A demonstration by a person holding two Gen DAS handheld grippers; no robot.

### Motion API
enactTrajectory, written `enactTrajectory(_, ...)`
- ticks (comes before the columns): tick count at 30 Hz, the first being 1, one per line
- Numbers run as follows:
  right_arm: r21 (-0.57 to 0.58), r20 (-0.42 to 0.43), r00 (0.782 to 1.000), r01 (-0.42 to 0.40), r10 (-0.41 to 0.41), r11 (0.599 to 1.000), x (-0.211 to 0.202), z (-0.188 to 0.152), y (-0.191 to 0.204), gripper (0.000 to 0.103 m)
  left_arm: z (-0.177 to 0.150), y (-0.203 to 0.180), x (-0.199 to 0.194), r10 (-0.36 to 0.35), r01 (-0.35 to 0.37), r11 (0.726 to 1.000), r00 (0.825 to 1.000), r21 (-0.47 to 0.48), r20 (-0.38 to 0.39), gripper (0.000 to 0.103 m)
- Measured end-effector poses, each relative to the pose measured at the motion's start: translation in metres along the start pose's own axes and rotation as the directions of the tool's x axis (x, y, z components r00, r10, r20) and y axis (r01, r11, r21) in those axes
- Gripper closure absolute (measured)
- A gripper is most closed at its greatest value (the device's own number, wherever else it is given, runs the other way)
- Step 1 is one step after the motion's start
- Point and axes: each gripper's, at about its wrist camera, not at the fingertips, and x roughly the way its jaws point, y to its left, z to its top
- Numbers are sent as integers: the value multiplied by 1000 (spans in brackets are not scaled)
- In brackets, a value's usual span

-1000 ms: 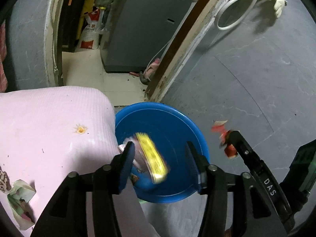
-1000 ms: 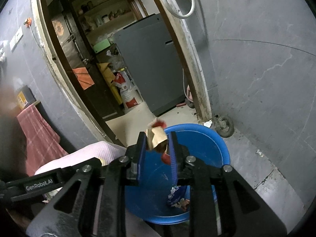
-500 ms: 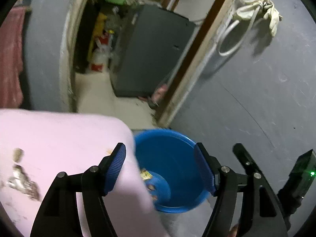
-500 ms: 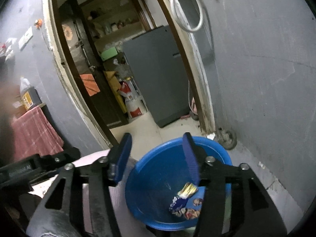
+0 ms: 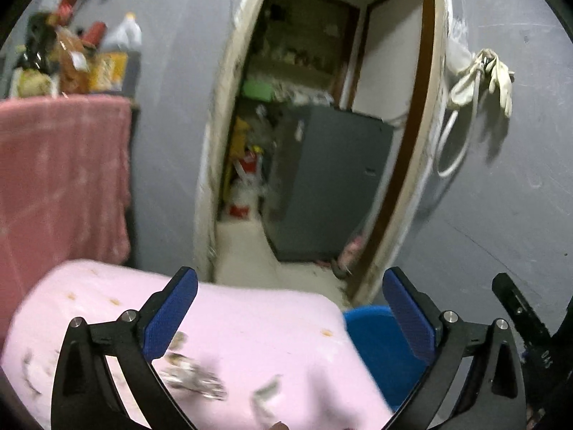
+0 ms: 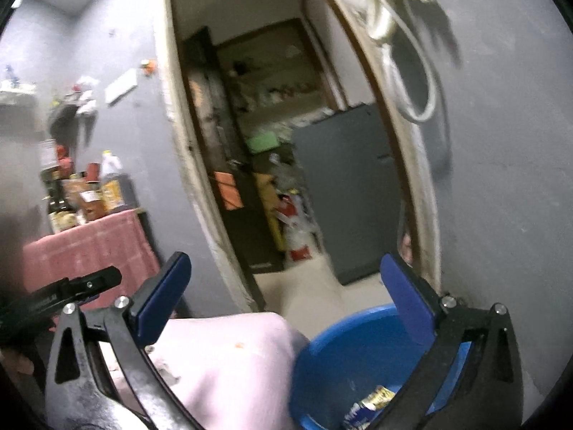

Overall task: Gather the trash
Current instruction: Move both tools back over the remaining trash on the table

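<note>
My left gripper hovers over the pink cloth-covered surface, its jaws opening wide with nothing between them. Blurred scraps of trash lie on the pink cloth below it. A blue tub stands at the cloth's right edge. My right gripper is above the tub, its jaws opening wide and empty too. Wrappers lie in the tub's bottom. The left gripper's body shows at the far left of the right wrist view, the right gripper's body at the far right of the left wrist view.
An open doorway leads to a room with a grey cabinet and red-white sacks. A pink-draped shelf with bottles stands left. Gloves and a white hose hang on the grey wall at right.
Both grippers let go of their trash over the blue tub, opened wide and tilted upward. The yellow wrapper and the red-brown scrap now lie in the tub. The left gripper swung left over the cloth.
</note>
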Motion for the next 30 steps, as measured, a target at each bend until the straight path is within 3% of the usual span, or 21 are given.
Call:
enactTrajectory(8,-59,56,994,-86,89,995,-9,-7,50,0,-9,17,-43,107,-117,990,987,77,119,2)
enactTrajectory(13,-111,58,988,-139,146,984,-11,-12,75,0,-19,43,-62,154,-161,986,980,48,128,2)
enactTrajectory(24,-209,-23,976,-217,217,954,0,-32,115,0,-41,85,-101,257,-263,965,954,19,157,2)
enactTrajectory(30,-239,-83,972,-236,222,942,10,-43,124,0,-63,95,-102,313,-321,945,943,58,116,2)
